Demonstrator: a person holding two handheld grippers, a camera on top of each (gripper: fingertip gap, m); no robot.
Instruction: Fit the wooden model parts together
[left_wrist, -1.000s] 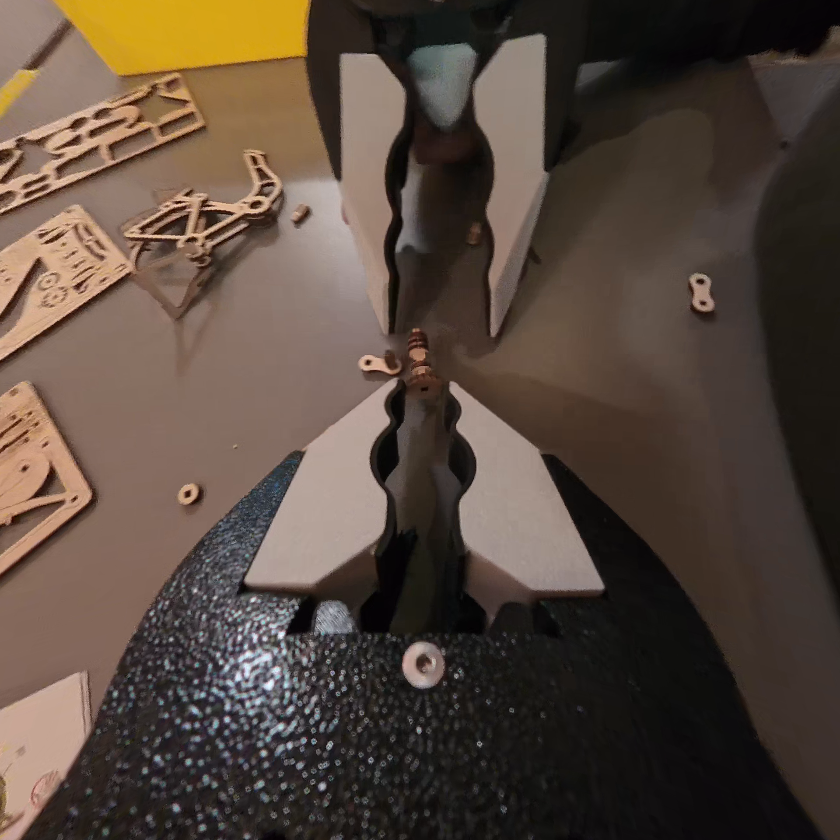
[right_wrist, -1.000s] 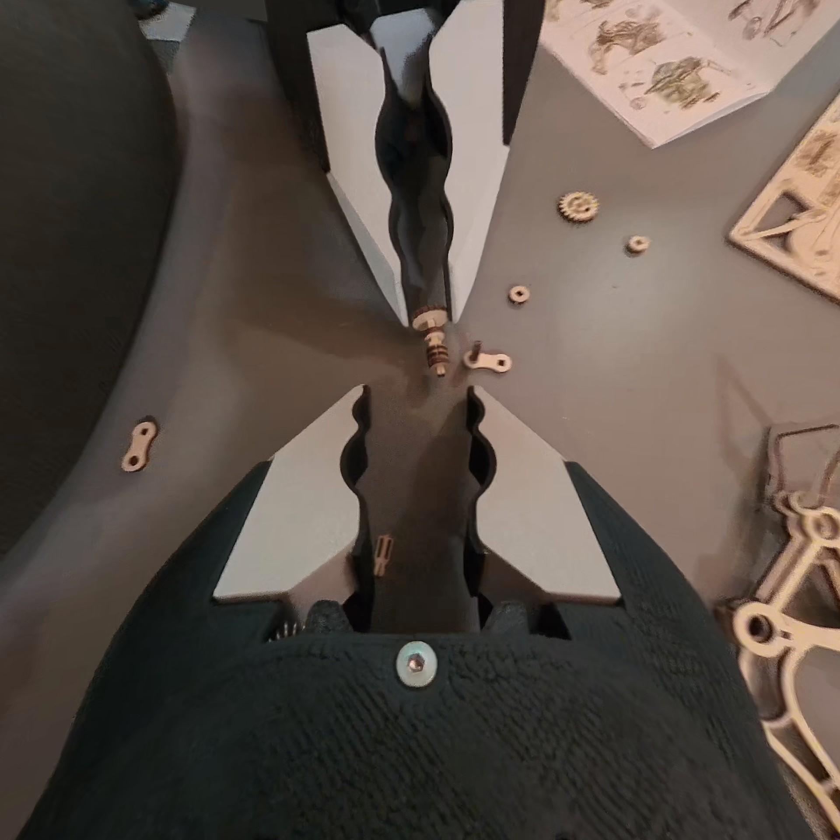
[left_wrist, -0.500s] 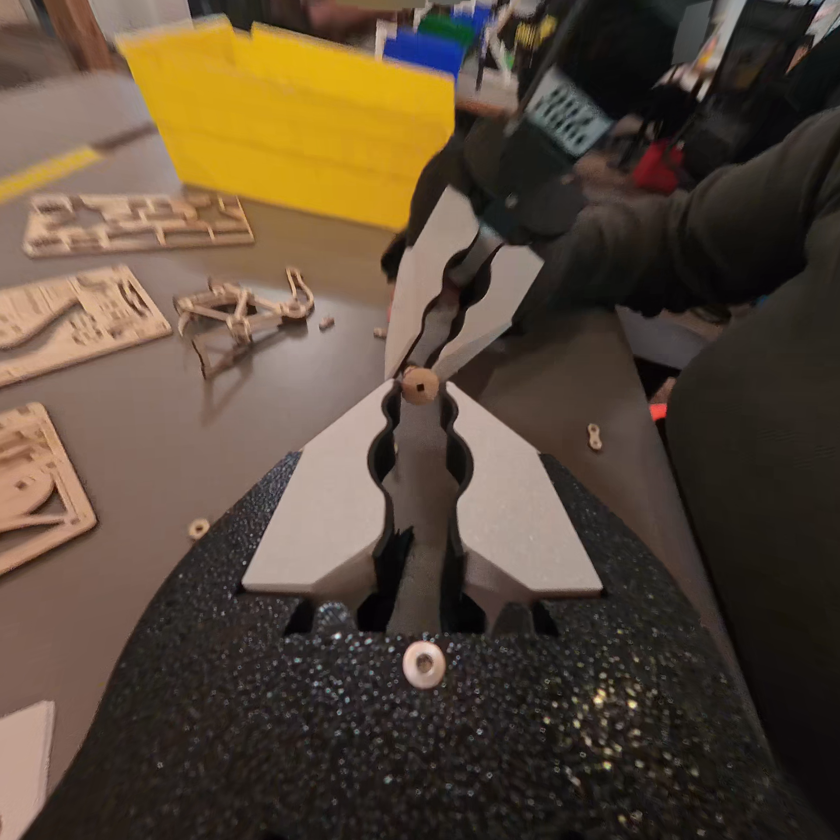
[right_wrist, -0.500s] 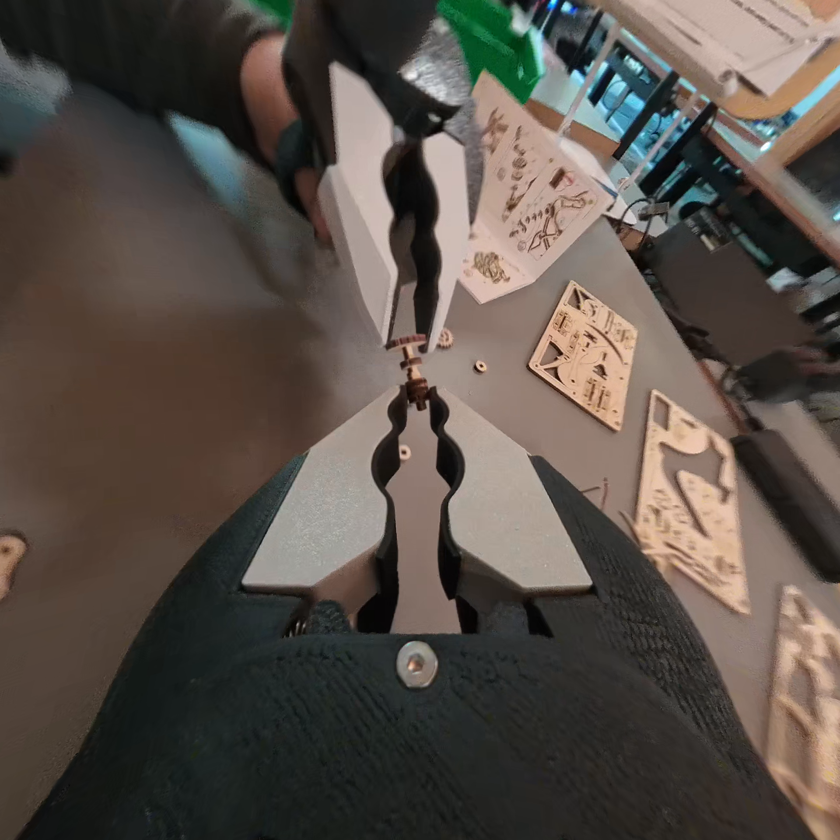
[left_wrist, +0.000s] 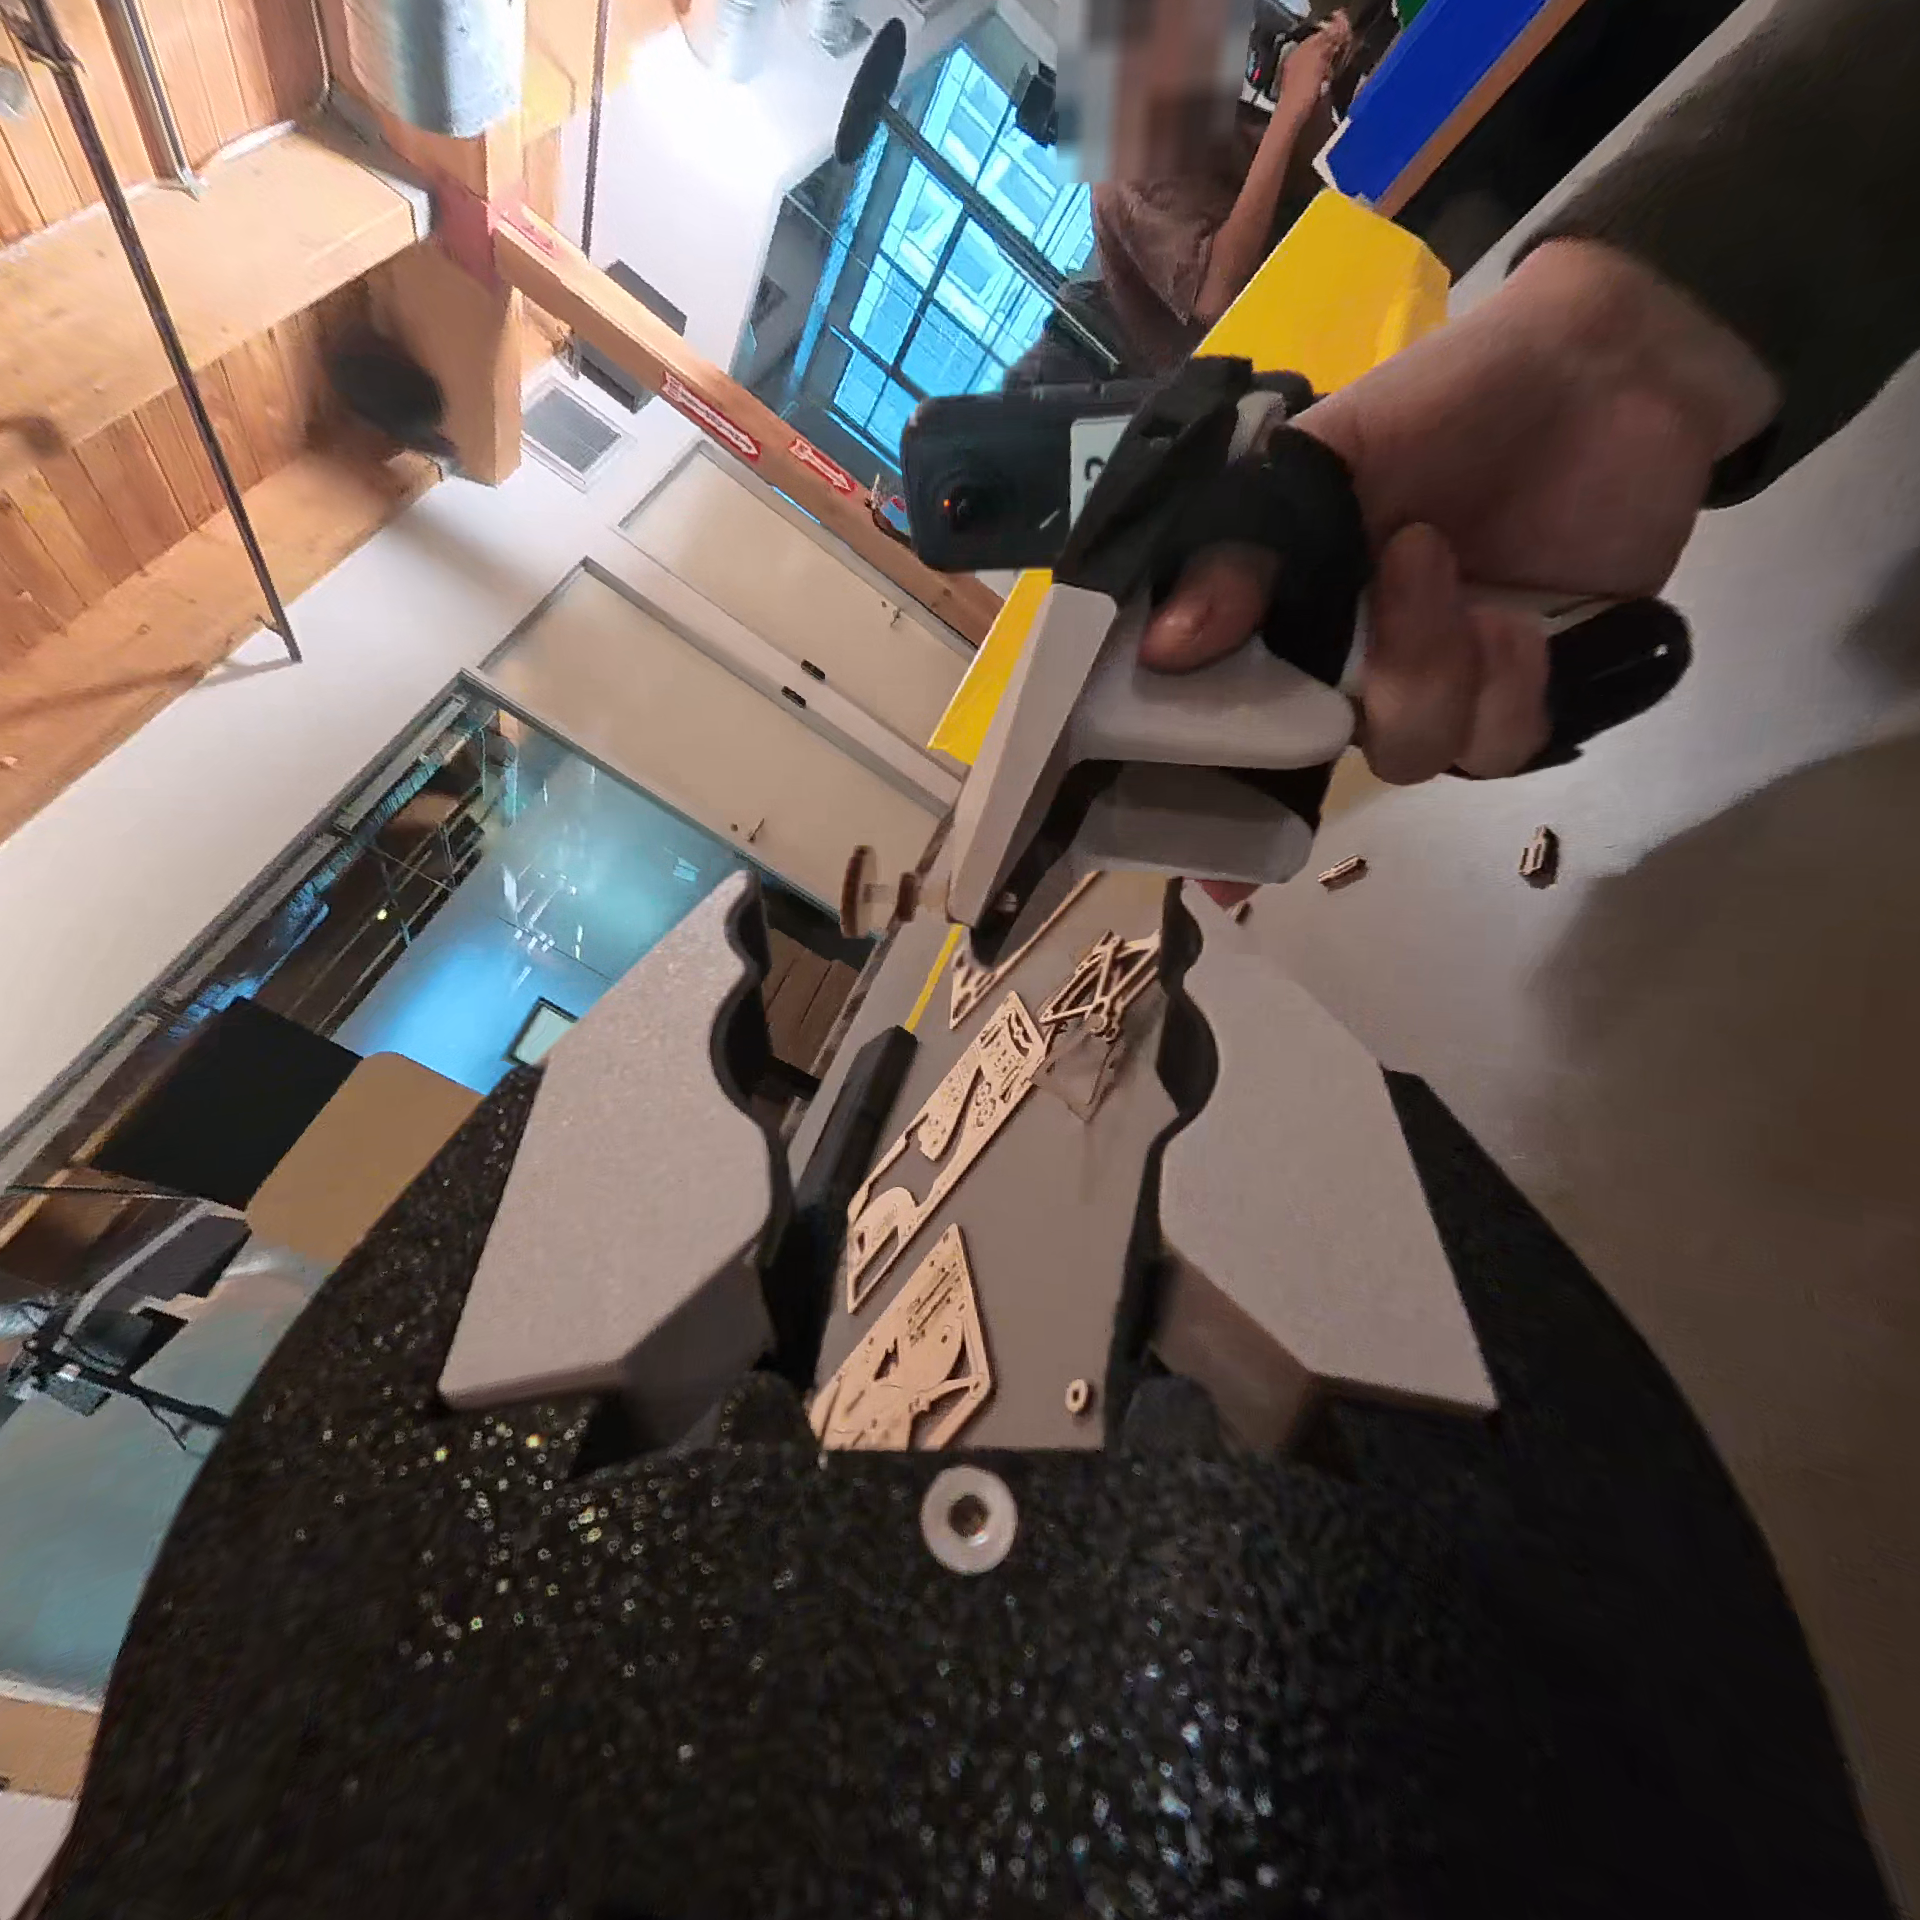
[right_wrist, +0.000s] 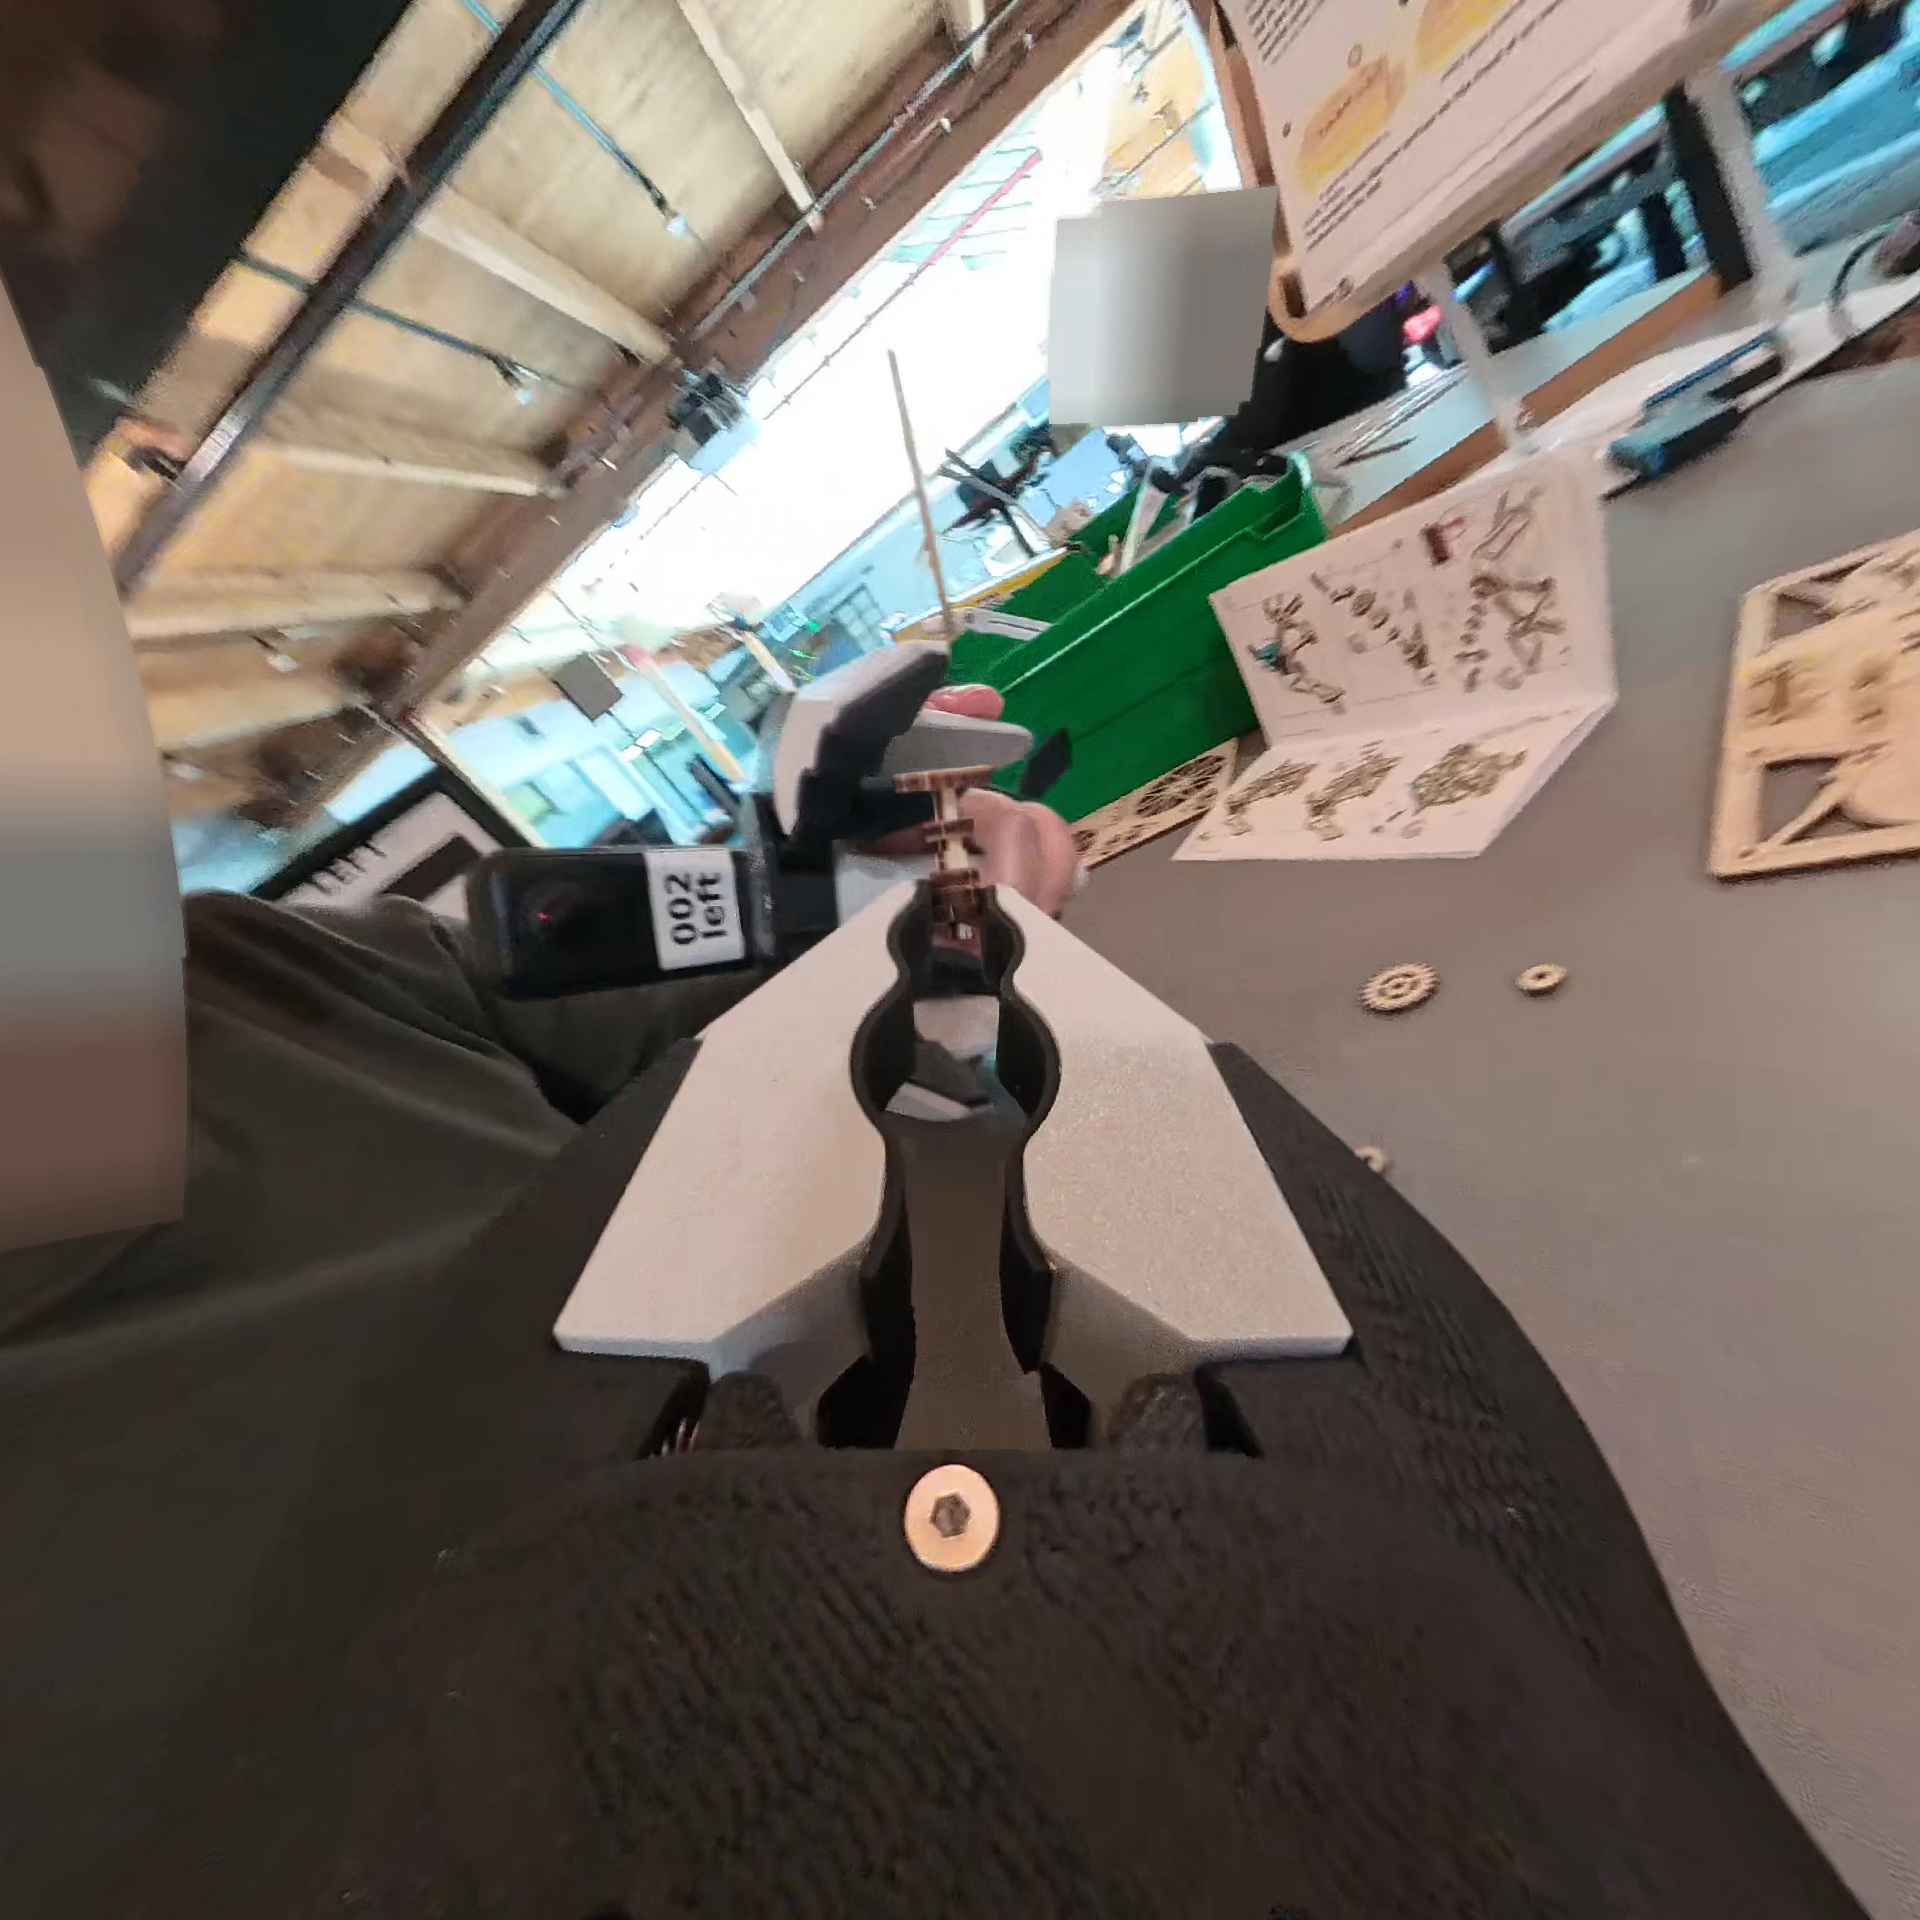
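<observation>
pinching the small wooden axle piece (right_wrist: 948, 831) at the very tips of the right gripper (right_wrist: 951, 902), fingers nearly closed on it, lifted clear above the grey table (right_wrist: 1558, 1091). spreading the left gripper (left_wrist: 961, 935) wide with nothing between its fingers. lying flat on the table beyond the axle piece: cut-out wooden sheets (left_wrist: 935, 1132).

wooden axle's (right_wrist: 948, 831) base hidden between fingertips.
</observation>
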